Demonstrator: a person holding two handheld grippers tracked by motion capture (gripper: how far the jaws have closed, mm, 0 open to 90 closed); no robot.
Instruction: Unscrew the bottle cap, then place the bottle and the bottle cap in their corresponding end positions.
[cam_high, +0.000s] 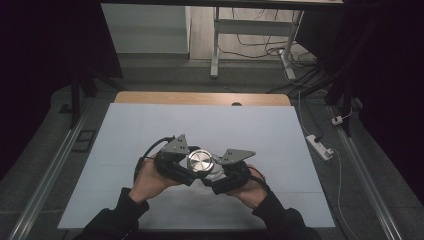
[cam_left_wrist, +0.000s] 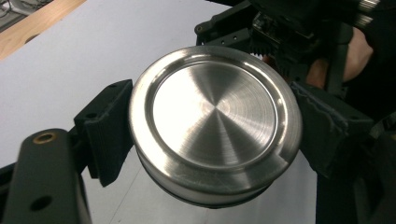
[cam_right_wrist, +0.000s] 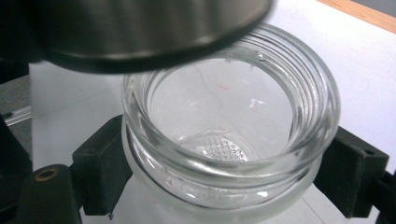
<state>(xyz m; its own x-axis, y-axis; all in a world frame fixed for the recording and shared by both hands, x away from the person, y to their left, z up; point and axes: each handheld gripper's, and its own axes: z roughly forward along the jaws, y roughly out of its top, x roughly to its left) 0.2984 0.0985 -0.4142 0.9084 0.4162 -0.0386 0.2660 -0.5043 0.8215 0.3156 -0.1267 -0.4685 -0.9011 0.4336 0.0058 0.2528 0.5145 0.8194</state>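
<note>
A round brushed-steel lid (cam_left_wrist: 215, 123) sits between the two black pads of my left gripper (cam_left_wrist: 212, 140), which is shut on its rim. In the high view the lid (cam_high: 200, 161) lies face up between both hands above the white mat. My right gripper (cam_right_wrist: 229, 172) is shut around the neck of an empty clear glass jar (cam_right_wrist: 233, 140) with a threaded mouth. The lid's underside (cam_right_wrist: 140, 28) hangs just above the jar's far rim, apart from it. The jar (cam_high: 216, 175) is mostly hidden under the lid in the high view.
A white mat (cam_high: 150, 130) covers the wooden table (cam_high: 200, 98). Beyond it stand a desk frame (cam_high: 216, 45) and loose cables on the floor. A white power strip (cam_high: 320, 146) lies on the floor to the right.
</note>
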